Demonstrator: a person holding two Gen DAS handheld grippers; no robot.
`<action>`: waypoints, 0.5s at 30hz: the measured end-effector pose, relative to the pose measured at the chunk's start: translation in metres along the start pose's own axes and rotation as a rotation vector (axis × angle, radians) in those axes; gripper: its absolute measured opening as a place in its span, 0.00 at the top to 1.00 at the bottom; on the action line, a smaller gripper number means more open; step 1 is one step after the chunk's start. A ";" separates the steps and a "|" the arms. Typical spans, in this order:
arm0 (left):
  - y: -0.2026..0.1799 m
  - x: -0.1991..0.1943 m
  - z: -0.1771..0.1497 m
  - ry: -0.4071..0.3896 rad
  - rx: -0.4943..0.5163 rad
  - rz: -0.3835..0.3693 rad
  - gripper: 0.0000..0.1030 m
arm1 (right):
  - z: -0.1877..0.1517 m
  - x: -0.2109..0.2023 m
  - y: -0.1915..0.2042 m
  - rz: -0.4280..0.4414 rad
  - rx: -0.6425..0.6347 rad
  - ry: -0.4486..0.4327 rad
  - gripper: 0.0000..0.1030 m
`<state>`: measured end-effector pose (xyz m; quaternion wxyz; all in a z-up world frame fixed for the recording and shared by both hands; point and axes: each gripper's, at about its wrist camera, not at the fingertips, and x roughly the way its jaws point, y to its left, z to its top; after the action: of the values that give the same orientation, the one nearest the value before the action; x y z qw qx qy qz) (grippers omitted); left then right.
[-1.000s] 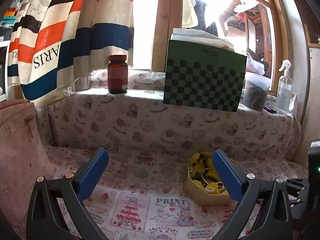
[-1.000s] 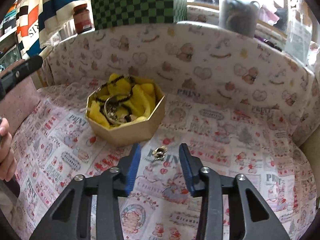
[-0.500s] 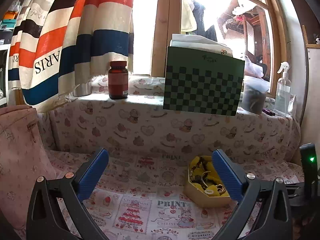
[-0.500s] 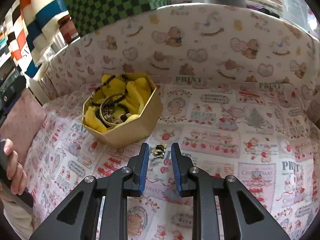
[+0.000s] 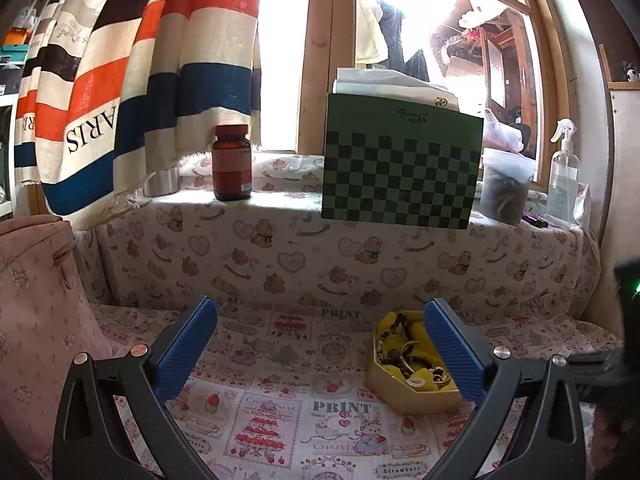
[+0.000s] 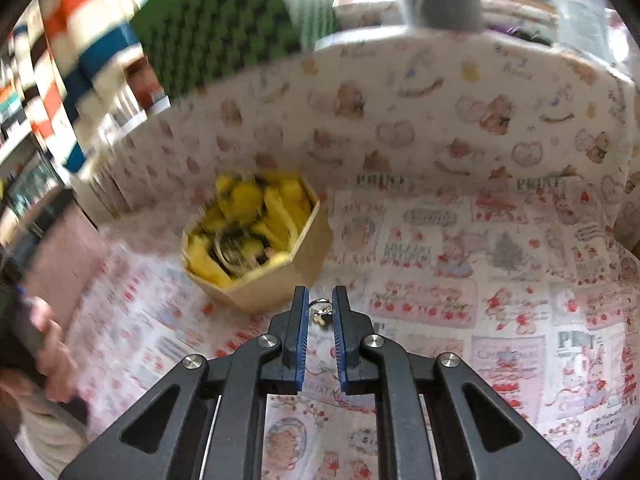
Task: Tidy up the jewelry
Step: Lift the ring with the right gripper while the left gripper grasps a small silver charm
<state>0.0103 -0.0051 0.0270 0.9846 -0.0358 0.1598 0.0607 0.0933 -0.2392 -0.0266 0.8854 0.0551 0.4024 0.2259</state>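
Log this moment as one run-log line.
phase: pickup | right gripper: jaws just closing on small metal trinket | left gripper: open, empty | jewelry box: beside trinket

- Right gripper (image 6: 320, 312): jaws have just been closing, now pinching a small metal jewelry piece (image 6: 321, 310).
- Hexagonal box (image 6: 256, 236), yellow-lined, holds jewelry, just beyond the tips.
- Printed cloth (image 6: 460, 280) beneath.
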 end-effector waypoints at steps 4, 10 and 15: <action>-0.010 0.005 -0.003 0.088 0.027 -0.102 0.20 | 0.009 -0.026 -0.010 -0.004 0.040 -0.082 0.88; -0.051 0.029 -0.014 0.484 0.019 -0.293 0.69 | 0.017 -0.035 -0.024 -0.047 0.079 -0.095 0.88; -0.110 0.036 -0.011 0.616 0.105 -0.305 0.73 | 0.013 -0.042 -0.032 -0.091 0.093 -0.113 0.88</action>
<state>0.0550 -0.1107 0.0106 0.8885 -0.0252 0.4450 -0.1088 0.0904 -0.2847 0.0022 0.9126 0.0905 0.3637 0.1633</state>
